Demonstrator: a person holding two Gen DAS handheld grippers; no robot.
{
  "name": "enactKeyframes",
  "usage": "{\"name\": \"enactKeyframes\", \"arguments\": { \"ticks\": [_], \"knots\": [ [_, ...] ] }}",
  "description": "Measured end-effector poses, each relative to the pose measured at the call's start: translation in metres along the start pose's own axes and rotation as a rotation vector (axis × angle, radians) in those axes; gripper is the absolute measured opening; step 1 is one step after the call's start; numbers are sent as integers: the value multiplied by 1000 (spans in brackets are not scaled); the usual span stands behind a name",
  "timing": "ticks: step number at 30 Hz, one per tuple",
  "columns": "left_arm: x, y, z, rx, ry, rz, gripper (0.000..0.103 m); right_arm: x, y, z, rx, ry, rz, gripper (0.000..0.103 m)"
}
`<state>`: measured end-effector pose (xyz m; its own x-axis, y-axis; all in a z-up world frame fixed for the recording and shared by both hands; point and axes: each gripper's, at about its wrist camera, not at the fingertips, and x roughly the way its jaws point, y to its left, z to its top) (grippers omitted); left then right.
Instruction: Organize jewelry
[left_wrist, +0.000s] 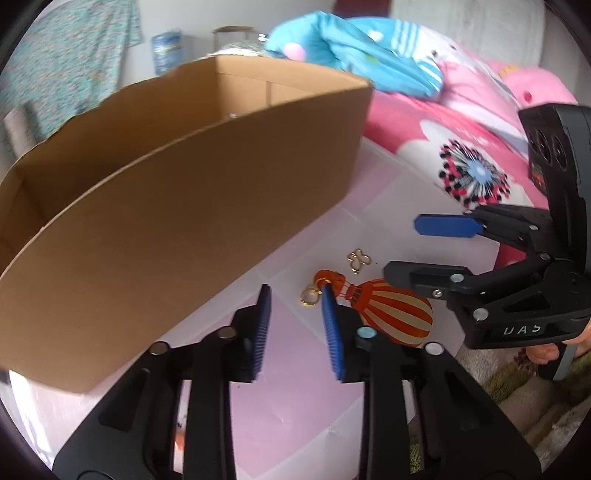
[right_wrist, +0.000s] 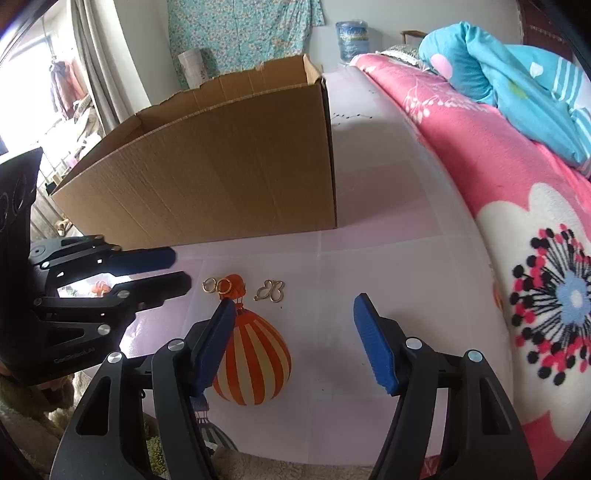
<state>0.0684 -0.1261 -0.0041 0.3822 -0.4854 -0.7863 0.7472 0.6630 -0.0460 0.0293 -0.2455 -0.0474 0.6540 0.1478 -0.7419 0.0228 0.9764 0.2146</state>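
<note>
A translucent pale plastic lid with moulded square panels (right_wrist: 388, 229) is seen serving as the work surface, set against a bed with a pink floral quilt (right_wrist: 509, 206) at the right of the right wrist view and a bundled blue blanket (right_wrist: 517, 70) in the upper right. An open brown cardboard box (right_wrist: 221, 177) is stood on the lid across the upper middle of the frame; a patterned teal cloth (right_wrist: 240, 33) and a blue water bottle (right_wrist: 351, 38) are shown on the far wall.

The jewelry is laid in a loose row just in front of the box: a pair of small gold hoop earrings (right_wrist: 217, 285), a gold butterfly-shaped piece (right_wrist: 270, 290) and an orange-and-cream striped balloon-shaped pendant (right_wrist: 251, 363), the latter lowest in the frame.

The left gripper (left_wrist: 295, 325) is pictured with its blue ribbed pads brought fairly close together yet apart, nothing caught between them; one pad's tip (left_wrist: 327, 291) is seen over the pendant's orange top, though contact cannot be told. The right gripper (right_wrist: 295, 343) is held wider, its fingers parted over the lid, the left-hand pad (right_wrist: 218, 339) overlapping the pendant's edge, nothing gripped
</note>
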Motion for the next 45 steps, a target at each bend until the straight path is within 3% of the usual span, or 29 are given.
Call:
{"name": "enactKeyframes", "arguments": {
  "ticks": [7, 12, 30, 39, 45],
  "knots": [
    [13, -8, 4, 55, 41, -16, 24, 3, -4, 2, 17, -5, 18, 65],
    [21, -11, 3, 74, 60, 2, 10, 4, -6, 4, 27, -10, 30, 65],
    [21, -11, 1, 76, 61, 23, 10, 0, -3, 2, 30, -24, 63, 62],
    [11, 7, -9, 11, 69, 66, 10, 10, 20, 11, -36, -13, 121, 46],
    [8, 14, -13, -13, 65, 74, 10, 27, 35, 20, -98, 18, 125, 29]
  ]
}}
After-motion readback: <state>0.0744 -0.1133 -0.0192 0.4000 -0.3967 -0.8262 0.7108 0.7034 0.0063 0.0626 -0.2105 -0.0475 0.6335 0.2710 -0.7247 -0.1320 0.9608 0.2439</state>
